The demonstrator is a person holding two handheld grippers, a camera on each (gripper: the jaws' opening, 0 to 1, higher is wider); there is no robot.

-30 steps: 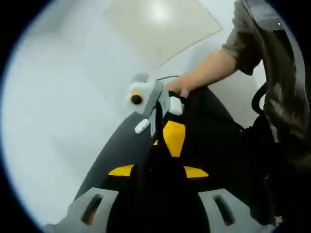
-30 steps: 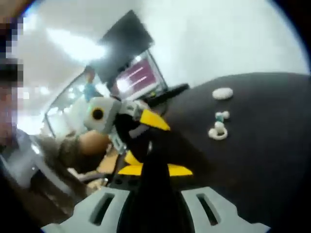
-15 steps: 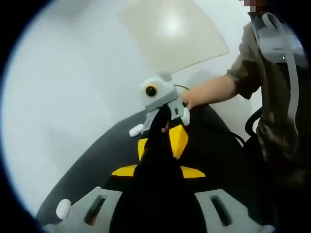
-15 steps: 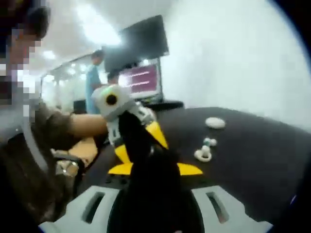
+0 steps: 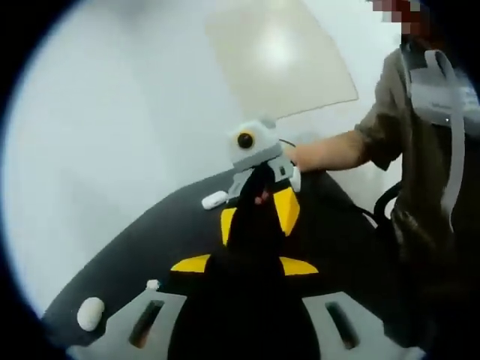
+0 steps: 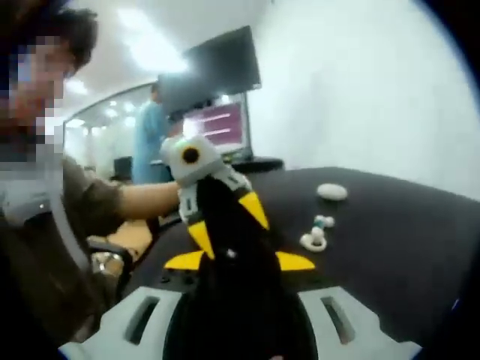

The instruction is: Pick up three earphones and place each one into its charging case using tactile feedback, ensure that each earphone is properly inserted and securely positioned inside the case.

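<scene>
Where walls pale, black tabletop [image 6: 390, 225] below

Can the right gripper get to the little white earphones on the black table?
Probably yes. The earphones lie in the open on the black table, ahead and right of the right gripper; nothing stands between them.

Matt black table [image 6: 390, 225], glossy white plastic charging case [image 6: 331, 191], smooth white plastic earphone [image 5: 214, 199]

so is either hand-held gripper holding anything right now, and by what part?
Cannot tell. Both hand-held grippers meet tip to tip above the black table; their own dark jaws hide any earphone or case between them. A white case lies free on the table.
</scene>
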